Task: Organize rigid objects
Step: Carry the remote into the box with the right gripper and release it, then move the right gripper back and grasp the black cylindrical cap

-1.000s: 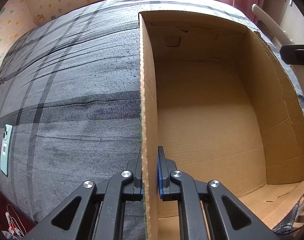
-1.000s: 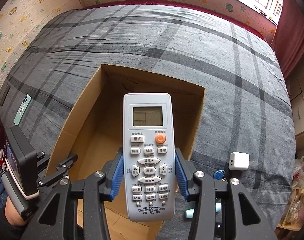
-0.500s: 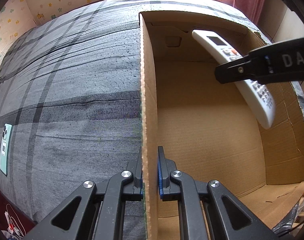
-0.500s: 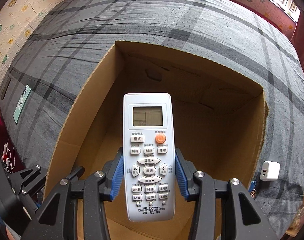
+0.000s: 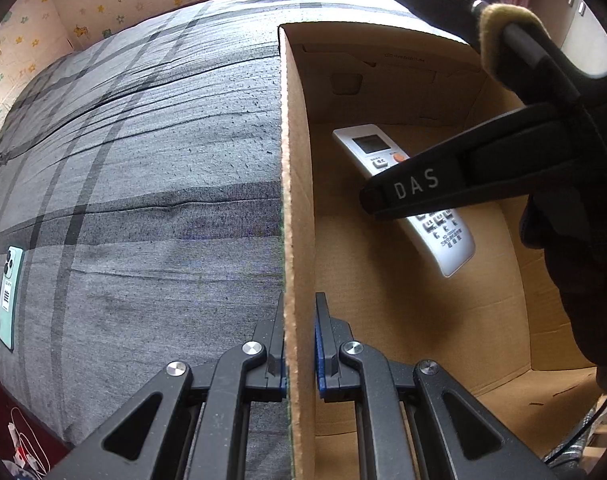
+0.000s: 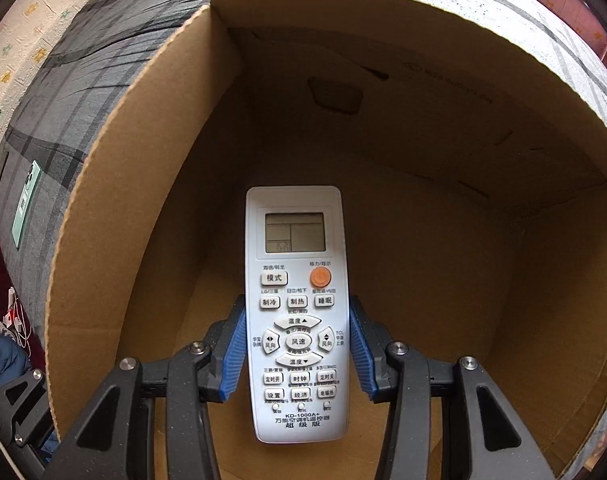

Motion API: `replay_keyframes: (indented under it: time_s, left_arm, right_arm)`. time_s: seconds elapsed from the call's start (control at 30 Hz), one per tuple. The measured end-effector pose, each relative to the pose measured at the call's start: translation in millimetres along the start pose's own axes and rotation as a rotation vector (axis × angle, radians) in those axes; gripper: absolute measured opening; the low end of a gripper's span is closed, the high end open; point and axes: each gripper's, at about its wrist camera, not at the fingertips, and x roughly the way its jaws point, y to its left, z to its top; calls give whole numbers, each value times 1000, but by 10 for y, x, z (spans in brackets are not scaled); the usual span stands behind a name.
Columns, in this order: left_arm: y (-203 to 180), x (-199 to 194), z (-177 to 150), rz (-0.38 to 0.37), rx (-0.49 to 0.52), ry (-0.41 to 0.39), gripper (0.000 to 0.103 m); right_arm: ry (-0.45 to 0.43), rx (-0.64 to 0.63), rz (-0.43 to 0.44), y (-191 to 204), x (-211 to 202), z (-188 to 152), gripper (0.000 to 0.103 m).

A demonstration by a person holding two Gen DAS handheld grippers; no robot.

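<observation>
A white air-conditioner remote (image 6: 296,312) with an orange button sits between the blue pads of my right gripper (image 6: 297,350), which is shut on it and holds it down inside an open cardboard box (image 6: 115,216). In the left wrist view the remote (image 5: 447,240) hangs low in the box, partly hidden by the right gripper's black finger (image 5: 443,184). My left gripper (image 5: 299,340) is shut on the box's left wall (image 5: 297,184), pinching its top edge.
The box stands on a bed with a grey plaid cover (image 5: 143,160). A mint-green phone (image 5: 9,296) lies face down at the bed's left edge; it also shows in the right wrist view (image 6: 25,200). White cables (image 5: 23,444) lie on the floor.
My right gripper has carried the remote from above the box down deep into it. The left gripper has kept its hold on the box wall without moving.
</observation>
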Motion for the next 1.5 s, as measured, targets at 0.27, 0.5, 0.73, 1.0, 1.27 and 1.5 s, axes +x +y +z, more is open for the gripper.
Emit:
replay_keyframes:
  time_s: [0.27, 0.5, 0.73, 1.0, 1.27, 1.5]
  left_arm:
    - [-50, -14, -5, 10, 9, -1, 10]
    - [-45, -16, 1, 10, 5, 1, 10]
    - [-35, -13, -3, 12, 3, -1, 10]
    - [-51, -12, 2, 19, 9, -2, 10]
    - [-58, -12, 10, 23, 9, 2, 11]
    - [-95, -16, 11, 37, 17, 2, 11]
  right_arm:
    - [25, 0, -8, -61, 139, 34, 50]
    - [-2, -13, -45, -31, 70, 18, 56]
    - [-35, -26, -72, 2, -122, -13, 67]
    - [-93, -33, -120, -29, -517, -209, 70]
    - [-150, -24, -165, -89, -961, -366, 78]
    - [-175, 21, -151, -222, -1269, -459, 86]
